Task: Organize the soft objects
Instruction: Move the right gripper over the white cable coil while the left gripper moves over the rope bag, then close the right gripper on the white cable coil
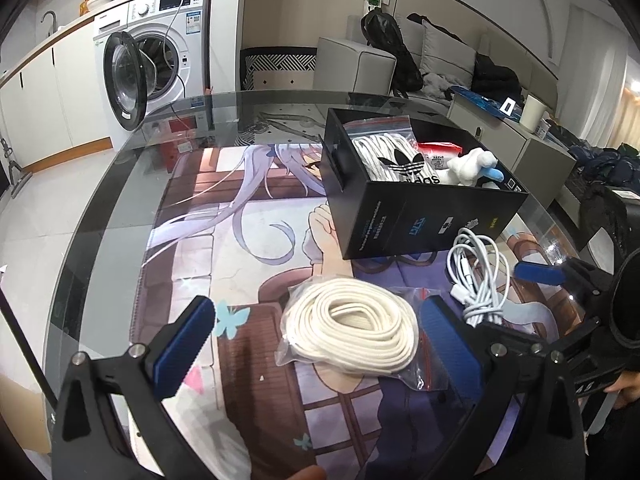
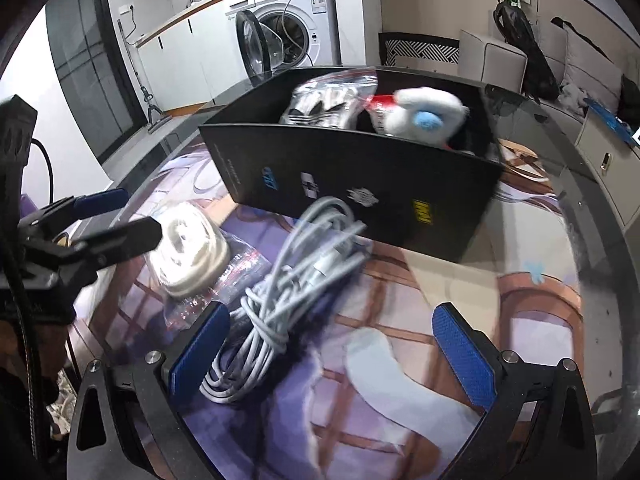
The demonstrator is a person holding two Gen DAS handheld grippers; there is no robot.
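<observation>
A: Wide view first: a round glass table point(image 1: 120, 184) with a printed anime mat point(image 1: 248, 248) under the glass, a washing machine point(image 1: 160, 40) behind it with its door hanging open, grey sofa point(image 1: 440, 52) to the back right.

B: And on the mat, the black box point(image 1: 420, 208), open-topped, already carrying a bagged Adidas item point(image 1: 400, 160), something red behind it and a white plush toy point(image 1: 472, 166) with a blue part.

A: Down to the action. Left gripper point(image 1: 316, 340), blue pads spread wide, and the bagged coil of white rope point(image 1: 352, 328) sits right between them, nearer the right pad, nothing pinched.

B: That coil lies flat in its clear zip bag, a broad oval, long axis running roughly across from one pad toward the other. The bag's red-striped seal end trails toward the right finger.

A: Over to the right gripper point(image 2: 332, 356), fingers also wide apart, empty between them. The white cable bundle point(image 2: 288, 292) lies against the left pad, mostly off to that side.

B: The right wrist view is blurred, so contact with that pad I can't call. The bundle's long axis runs diagonally from that finger up toward the box, its far end touching or nearly touching the box wall.

A: In the left wrist view the cable bundle sits just beside the rope bag, on the box's near side.
</observation>
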